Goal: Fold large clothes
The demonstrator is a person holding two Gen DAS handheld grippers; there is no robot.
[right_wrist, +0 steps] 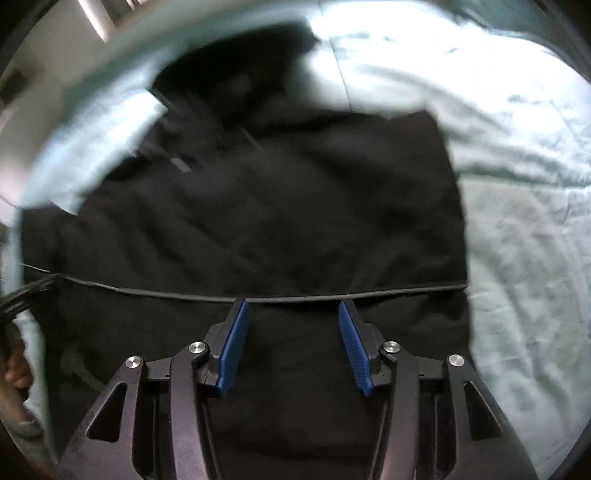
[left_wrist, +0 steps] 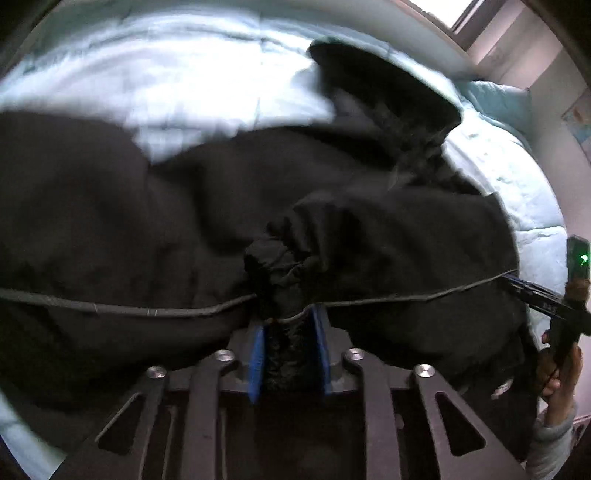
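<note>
A large black garment (left_wrist: 184, 206) lies spread on a pale blue bed cover (left_wrist: 166, 74). My left gripper (left_wrist: 288, 321) is shut on a bunched fold of the garment, which sits between its blue pads (left_wrist: 256, 354). The right gripper (left_wrist: 546, 299) shows at the right edge of the left wrist view, at the garment's hem. In the right wrist view the garment (right_wrist: 277, 203) fills the middle. My right gripper (right_wrist: 293, 314) is open just above the cloth, near a thin grey seam line (right_wrist: 166, 293). Nothing is between its blue pads (right_wrist: 236, 343).
The bed cover (right_wrist: 517, 184) spreads around the garment. A pale blue pillow (left_wrist: 498, 99) lies at the far right by a wall and window (left_wrist: 461, 14). A hand (left_wrist: 561, 369) holds the right gripper. Another hand (right_wrist: 14, 365) shows at the left edge.
</note>
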